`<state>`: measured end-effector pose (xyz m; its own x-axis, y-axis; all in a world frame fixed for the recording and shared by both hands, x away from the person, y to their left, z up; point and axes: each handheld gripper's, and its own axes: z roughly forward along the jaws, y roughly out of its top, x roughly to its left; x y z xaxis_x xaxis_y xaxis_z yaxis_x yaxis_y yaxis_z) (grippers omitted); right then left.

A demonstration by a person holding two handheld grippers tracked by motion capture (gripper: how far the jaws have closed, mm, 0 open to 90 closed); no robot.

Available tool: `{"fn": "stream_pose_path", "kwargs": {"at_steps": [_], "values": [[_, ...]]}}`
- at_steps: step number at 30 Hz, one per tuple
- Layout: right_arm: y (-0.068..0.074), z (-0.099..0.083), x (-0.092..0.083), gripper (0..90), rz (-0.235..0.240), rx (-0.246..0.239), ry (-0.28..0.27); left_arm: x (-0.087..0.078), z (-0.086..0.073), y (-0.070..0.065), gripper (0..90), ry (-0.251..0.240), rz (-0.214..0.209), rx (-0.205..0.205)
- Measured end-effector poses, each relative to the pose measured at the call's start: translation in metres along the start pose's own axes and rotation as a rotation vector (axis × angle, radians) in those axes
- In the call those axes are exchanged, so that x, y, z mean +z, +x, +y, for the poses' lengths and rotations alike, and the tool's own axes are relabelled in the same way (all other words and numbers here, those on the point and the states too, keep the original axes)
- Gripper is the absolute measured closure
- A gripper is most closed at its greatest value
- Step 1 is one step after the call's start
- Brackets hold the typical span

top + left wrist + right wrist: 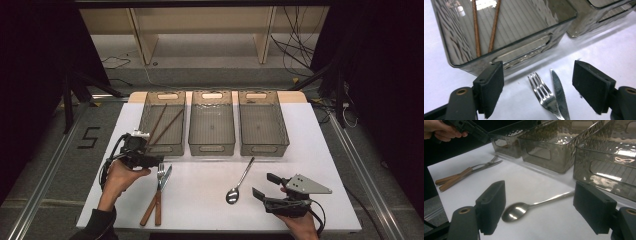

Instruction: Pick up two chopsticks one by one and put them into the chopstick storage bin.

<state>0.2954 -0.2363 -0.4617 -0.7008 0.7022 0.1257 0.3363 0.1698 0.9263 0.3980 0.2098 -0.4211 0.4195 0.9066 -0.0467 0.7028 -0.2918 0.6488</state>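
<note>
The person's left hand (121, 176) comes in from the bottom left of the high view, forearm angled up and slightly right, wrist bent so that the left gripper (156, 161) points to the right across the white table (200, 200), just in front of the near end of the left bin (162, 122). Its jaws stand spread with nothing between the pads; in the left gripper view they frame the tines of the fork (542, 93) and the serrated tip of the knife (559, 92), which lie on the table below and beyond them, untouched. The fork and knife rest side by side, wooden handles toward the person, their metal ends just short of the left bin's front wall, and that bin holds two brown chopsticks (485, 27) lying lengthwise. The right hand (300, 225) enters from the bottom right, holding the right gripper (265, 186) low over the table and aimed left and slightly away, its grey three-cornered plate on top. Its jaws are also spread wide and empty; in the right gripper view the spoon (534, 206) lies on the table between and beyond them, bowl toward the person, handle running toward the right bin (262, 122). The middle bin (212, 122) sits between the other two
</note>
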Motion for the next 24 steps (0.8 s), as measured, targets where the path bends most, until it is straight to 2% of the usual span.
{"fn": "stream_pose_path", "kwargs": {"at_steps": [3,10,16,19,24], "values": [[-0.001,0.001,-0.001,26.8,0.001,-0.002,0.0,-0.001,-0.004,-0.004,24.8,-0.022,-0.017,0.008],[-0.001,0.001,-0.001,26.8,0.007,-0.009,0.01,-0.004,-0.011,-0.017,24.6,-0.061,-0.026,0.037],[-0.004,0.007,-0.002,26.9,0.018,-0.013,0.019,-0.003,-0.024,-0.02,23.9,-0.096,-0.039,0.035],[-0.004,0.012,0.002,28.0,0.015,-0.027,0.041,-0.002,-0.033,-0.021,23.6,-0.112,-0.038,0.036],[-0.005,0.017,0.014,31.8,0.01,-0.042,0.091,-0.006,-0.048,-0.02,23.1,-0.176,-0.044,0.032]]}}
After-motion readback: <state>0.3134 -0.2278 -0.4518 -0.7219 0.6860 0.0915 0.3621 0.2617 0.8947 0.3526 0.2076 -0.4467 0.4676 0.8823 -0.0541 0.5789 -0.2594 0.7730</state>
